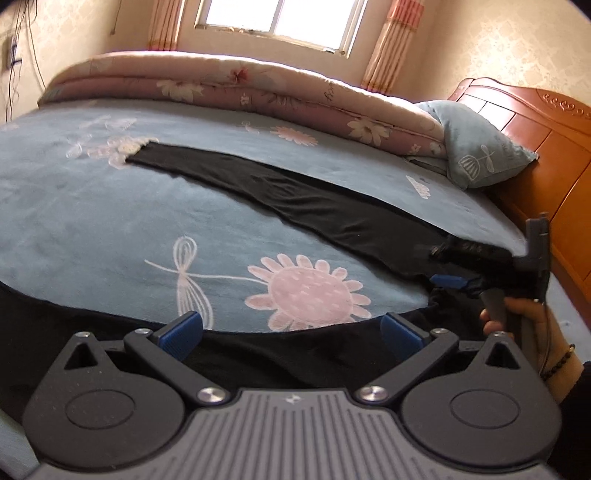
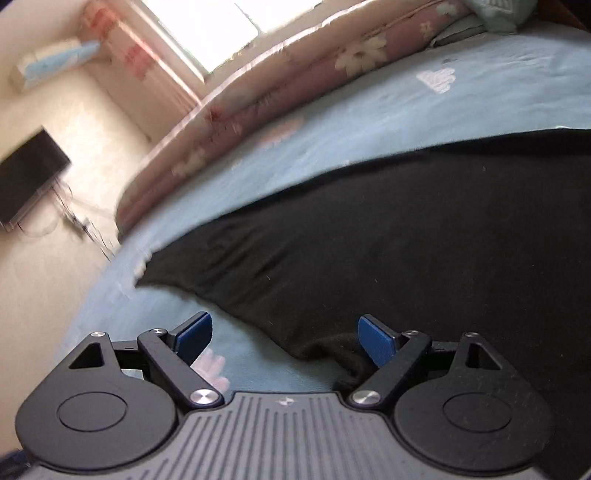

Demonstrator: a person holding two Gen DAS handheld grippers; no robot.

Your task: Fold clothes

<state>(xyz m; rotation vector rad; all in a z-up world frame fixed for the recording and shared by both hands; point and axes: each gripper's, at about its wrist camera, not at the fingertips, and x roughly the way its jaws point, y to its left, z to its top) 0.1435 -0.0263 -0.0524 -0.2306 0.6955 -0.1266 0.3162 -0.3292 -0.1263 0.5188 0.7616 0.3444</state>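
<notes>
While both claws gape, black trousers (image 2: 369, 236) lie under the right claw (image 2: 286, 341).

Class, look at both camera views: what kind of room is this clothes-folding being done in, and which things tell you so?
Almost certainly a home bedroom. A bed with a blue flower-print sheet, a rolled floral quilt, a pillow against a wooden headboard, and a curtained window all indicate that.

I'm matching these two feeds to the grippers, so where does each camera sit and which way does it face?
Left wrist: on the left gripper, jaws open, looking across the bed toward the window; the right gripper and right hand show.
Right wrist: on the right gripper, jaws open, tilted, low over the bed.
Shared: black garment, folded quilt.
</notes>
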